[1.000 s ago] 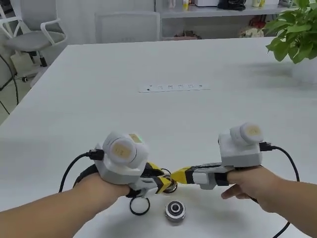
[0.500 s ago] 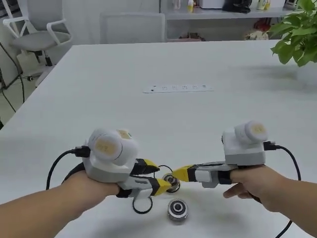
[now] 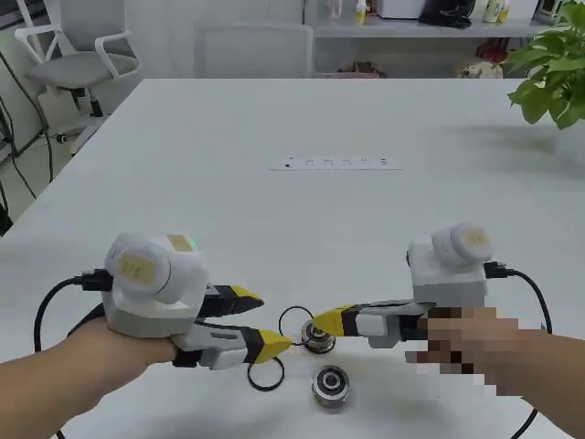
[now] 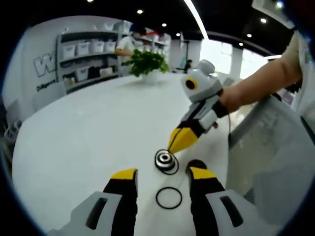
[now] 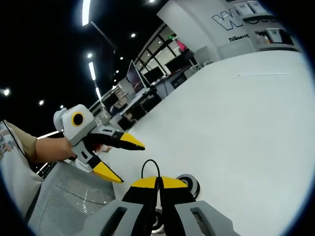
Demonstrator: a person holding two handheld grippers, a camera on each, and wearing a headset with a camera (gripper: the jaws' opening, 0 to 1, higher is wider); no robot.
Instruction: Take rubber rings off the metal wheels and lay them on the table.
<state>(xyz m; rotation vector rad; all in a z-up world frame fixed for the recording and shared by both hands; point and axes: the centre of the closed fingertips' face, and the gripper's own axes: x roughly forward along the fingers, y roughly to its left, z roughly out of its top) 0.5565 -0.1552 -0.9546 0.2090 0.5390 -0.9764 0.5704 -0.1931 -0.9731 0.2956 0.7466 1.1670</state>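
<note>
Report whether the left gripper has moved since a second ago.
Yes. The left gripper has drawn back leftward, away from the metal wheel at the tips of the right gripper; its jaws now stand open.

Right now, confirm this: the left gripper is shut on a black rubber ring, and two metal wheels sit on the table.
Wrong on one point: the left gripper is open, not shut on it. The left gripper view shows the black rubber ring lying on the table between its spread jaws. One metal wheel and a second wheel do sit on the table.
</note>
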